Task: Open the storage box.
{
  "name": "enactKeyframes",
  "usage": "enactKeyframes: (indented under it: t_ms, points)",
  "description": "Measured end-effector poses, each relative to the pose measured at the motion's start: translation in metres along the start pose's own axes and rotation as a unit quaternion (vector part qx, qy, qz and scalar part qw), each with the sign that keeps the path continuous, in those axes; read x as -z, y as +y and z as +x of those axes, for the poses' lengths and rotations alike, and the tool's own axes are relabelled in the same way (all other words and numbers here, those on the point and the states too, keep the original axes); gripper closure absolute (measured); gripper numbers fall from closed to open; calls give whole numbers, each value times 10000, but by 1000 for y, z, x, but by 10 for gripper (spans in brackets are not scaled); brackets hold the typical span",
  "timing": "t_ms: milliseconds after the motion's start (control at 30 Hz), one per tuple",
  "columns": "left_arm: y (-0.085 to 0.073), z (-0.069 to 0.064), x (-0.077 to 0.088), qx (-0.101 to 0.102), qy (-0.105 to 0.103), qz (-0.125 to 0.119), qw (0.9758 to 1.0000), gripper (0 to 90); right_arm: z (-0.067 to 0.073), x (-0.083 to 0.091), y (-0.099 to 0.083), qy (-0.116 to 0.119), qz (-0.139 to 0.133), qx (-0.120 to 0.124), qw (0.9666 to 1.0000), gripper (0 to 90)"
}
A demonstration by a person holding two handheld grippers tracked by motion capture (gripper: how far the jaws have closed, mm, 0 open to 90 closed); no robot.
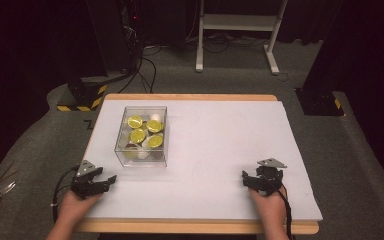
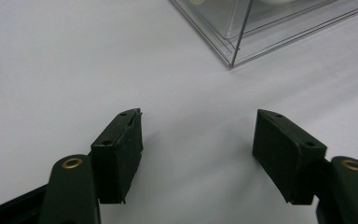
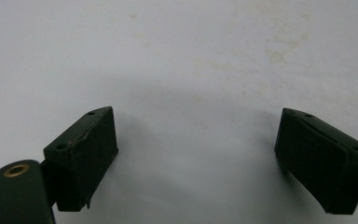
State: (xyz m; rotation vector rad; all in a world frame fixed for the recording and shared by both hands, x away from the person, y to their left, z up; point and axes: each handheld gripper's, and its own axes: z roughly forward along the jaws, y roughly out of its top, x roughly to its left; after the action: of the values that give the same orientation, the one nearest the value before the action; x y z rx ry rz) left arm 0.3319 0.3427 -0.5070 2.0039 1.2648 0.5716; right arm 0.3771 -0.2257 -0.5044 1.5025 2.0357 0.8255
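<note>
Resting on the white table (image 1: 205,150), both the left tool (image 2: 198,140) and the right tool (image 3: 196,154) gape wide, empty (the clear box (image 1: 141,135) seemingly untouched).

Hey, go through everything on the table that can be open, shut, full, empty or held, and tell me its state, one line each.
Clear box: upright on the white table top, no lid visible, holding several small cups.
Cups with yellow-green lids: lids on, piled inside the box.
Left tool: open, nothing between its jaws, just short of the box corner.
Right tool: open, nothing between its jaws, over bare table.
</note>
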Motion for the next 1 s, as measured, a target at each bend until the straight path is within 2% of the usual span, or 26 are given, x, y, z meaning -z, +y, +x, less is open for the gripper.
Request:
enactKeyframes:
  t_ms: [1000]
  points:
    - [1,1,-1,7,-33,35,10000,326,0,0,0,8,-11,-20,10000,127]
